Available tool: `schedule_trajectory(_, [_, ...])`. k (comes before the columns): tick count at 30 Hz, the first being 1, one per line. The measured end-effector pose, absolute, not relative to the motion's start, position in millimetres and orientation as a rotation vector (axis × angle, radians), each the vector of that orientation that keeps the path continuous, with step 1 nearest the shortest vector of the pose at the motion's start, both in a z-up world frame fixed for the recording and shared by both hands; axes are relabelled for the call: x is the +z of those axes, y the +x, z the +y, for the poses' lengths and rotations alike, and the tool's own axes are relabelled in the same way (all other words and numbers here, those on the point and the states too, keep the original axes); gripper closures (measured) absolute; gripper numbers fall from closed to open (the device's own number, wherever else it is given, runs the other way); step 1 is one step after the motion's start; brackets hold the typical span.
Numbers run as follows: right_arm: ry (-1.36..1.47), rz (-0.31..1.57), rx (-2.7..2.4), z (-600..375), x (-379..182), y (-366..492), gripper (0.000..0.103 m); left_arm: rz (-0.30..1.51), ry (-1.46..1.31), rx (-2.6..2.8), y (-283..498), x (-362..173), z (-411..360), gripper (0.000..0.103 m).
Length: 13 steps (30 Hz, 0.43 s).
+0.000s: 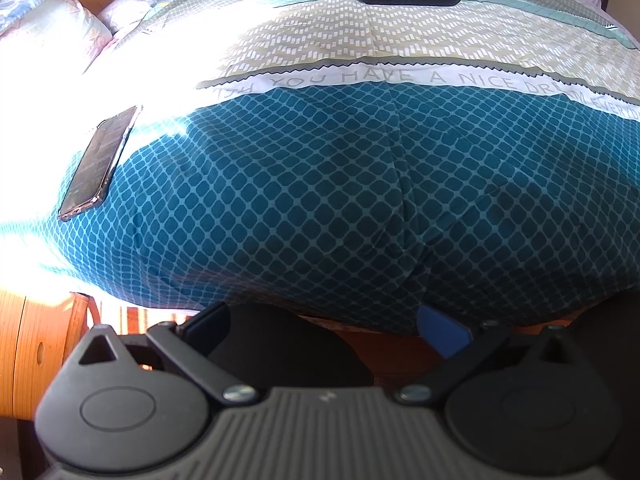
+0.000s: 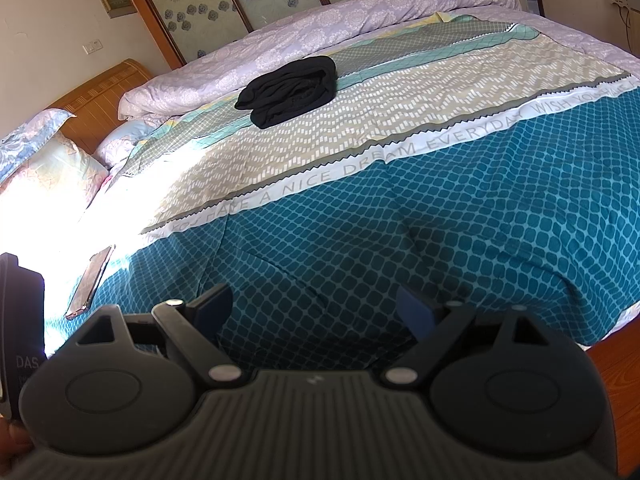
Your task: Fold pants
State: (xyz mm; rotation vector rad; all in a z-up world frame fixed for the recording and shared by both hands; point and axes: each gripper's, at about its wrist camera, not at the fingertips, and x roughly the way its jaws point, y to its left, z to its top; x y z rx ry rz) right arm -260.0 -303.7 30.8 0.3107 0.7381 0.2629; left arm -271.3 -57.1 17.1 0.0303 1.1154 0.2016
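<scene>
Two claws hang over the near edge of the bed [image 2: 480, 208]: the left gripper [image 1: 324, 330] and the right gripper [image 2: 316, 312] are both spread wide and hold nothing. The black pants [image 2: 290, 92] lie folded far off, near the purple blanket [image 2: 320, 32]. A phone [image 1: 100, 164] lies on the left.

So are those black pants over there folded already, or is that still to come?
The black pants already lie in a compact folded bundle on the bed. Nothing is in hand: the left hand-held gripper and right hand-held gripper are open, well short of them. Little seems left.
</scene>
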Motion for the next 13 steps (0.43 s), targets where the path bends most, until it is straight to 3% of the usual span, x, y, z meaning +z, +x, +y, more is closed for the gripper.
schedule_trajectory(13, [0.311, 0.738, 0.262, -303.3, 30.9, -259.9, 0.012, 1.082, 0.026, 0.175, -272.6, 22.2, -62.6, 0.000])
